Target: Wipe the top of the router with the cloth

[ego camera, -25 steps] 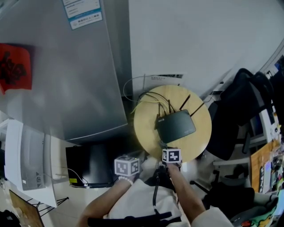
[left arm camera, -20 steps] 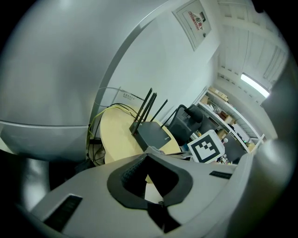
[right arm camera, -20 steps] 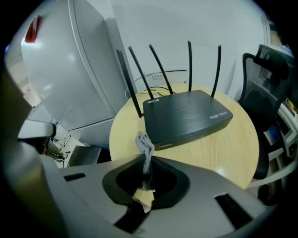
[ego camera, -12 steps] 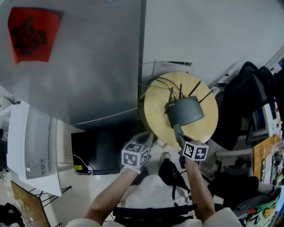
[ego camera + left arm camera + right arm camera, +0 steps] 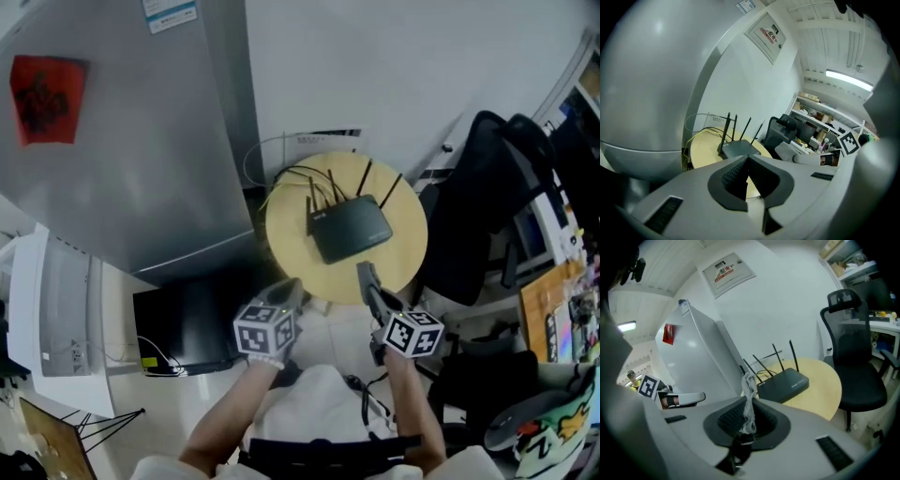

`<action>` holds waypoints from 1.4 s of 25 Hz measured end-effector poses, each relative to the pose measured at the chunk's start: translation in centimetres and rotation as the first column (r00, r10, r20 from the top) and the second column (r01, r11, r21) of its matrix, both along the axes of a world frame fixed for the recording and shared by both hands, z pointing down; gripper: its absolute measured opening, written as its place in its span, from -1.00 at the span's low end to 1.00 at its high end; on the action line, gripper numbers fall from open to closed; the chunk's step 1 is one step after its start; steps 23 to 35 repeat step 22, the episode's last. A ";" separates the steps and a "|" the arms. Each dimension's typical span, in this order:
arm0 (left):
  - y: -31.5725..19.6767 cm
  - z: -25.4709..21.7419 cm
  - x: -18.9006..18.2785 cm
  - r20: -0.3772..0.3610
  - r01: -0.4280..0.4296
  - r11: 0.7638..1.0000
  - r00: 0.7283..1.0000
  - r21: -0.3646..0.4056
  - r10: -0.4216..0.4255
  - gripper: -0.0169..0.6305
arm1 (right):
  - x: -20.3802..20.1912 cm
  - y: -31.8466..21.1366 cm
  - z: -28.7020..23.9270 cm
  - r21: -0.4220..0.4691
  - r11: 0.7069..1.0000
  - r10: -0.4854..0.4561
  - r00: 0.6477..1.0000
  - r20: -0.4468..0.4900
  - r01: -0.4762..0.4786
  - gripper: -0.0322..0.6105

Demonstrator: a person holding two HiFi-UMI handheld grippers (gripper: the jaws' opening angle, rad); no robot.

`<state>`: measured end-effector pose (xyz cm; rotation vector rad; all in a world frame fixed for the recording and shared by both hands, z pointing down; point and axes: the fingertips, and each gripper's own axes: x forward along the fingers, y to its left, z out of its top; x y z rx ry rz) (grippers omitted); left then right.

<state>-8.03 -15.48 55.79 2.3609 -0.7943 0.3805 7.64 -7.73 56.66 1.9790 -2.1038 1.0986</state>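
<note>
The right tongs are pressed together on a whitish strip of cloth, which stands up from between the jaws. They hang at the near edge of the round wooden worktop, short of the black router, which sits in the middle with its aerials raised. The left tongs are closed on nothing, near that same edge. A black office chair stands beside the worktop.

Shown are one router, four antennas, one cloth, one round table, one office chair, one left gripper and one right gripper.
</note>
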 end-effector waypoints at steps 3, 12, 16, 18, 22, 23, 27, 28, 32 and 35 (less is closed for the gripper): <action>2.5 -0.9 3.0 -0.010 -0.013 1.000 1.000 0.012 0.013 -0.95 | 2.8 2.3 -0.7 0.017 1.000 0.019 0.999 -0.039 -0.019 -0.79; 9.9 -0.7 8.0 0.000 -0.041 0.999 0.999 -0.004 0.041 -0.95 | 6.8 8.0 -0.8 0.042 0.998 0.035 0.999 0.015 -0.035 -0.79; 11.3 -1.0 8.5 -0.012 -0.040 0.999 0.999 0.003 0.040 -0.95 | 7.0 9.2 -1.2 0.055 0.998 0.023 1.000 0.007 -0.024 -0.79; 11.6 -1.3 8.5 -0.018 -0.037 0.999 0.999 0.010 0.037 -0.95 | 7.1 9.5 -1.5 0.062 0.998 0.019 1.000 0.003 -0.019 -0.79; 12.3 -1.7 8.6 -0.026 -0.034 0.999 0.999 0.019 0.035 -0.95 | 6.9 10.1 -2.0 0.074 0.997 0.009 1.000 0.007 -0.010 -0.79; 12.3 -1.7 8.6 -0.026 -0.034 0.999 0.999 0.019 0.035 -0.95 | 6.9 10.1 -2.0 0.074 0.997 0.009 1.000 0.007 -0.010 -0.79; 12.3 -1.7 8.6 -0.026 -0.034 0.999 0.999 0.019 0.035 -0.95 | 6.9 10.1 -2.0 0.074 0.997 0.009 1.000 0.007 -0.010 -0.79; 12.3 -1.7 8.6 -0.026 -0.034 0.999 0.999 0.019 0.035 -0.95 | 6.9 10.1 -2.0 0.074 0.997 0.009 1.000 0.007 -0.010 -0.79; 12.3 -1.7 8.6 -0.026 -0.034 0.999 0.999 0.019 0.035 -0.95 | 6.9 10.1 -2.0 0.074 0.997 0.009 1.000 0.007 -0.010 -0.79; 12.3 -1.7 8.6 -0.026 -0.034 0.999 0.999 0.019 0.035 -0.95 | 6.9 10.1 -2.0 0.074 0.997 0.009 1.000 0.007 -0.010 -0.79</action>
